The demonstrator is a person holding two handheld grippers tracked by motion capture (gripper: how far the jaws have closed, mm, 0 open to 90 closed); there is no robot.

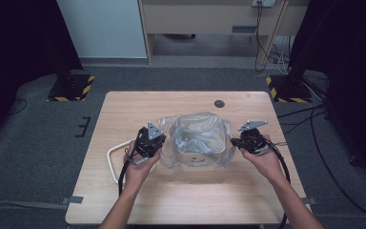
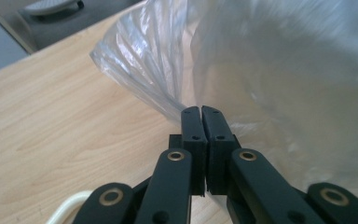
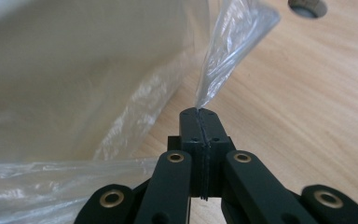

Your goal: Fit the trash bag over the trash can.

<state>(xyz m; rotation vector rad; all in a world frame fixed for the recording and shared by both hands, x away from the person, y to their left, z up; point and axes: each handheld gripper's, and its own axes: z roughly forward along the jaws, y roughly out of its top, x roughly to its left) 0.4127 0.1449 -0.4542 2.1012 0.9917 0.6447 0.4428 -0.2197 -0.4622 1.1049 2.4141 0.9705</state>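
Grippers, left (image 2: 200, 111) and right (image 3: 198, 112), each clamp the clear plastic bag (image 1: 198, 138); no writing legible.

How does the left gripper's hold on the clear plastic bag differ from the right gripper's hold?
The left gripper pinches the clear plastic bag at its left side, where the film fans out in broad pleats; the right gripper pinches its right side, holding one narrow twisted strip. In the high view, the left gripper sits closer against the bag than the right. Both have shut jaws gripping film.
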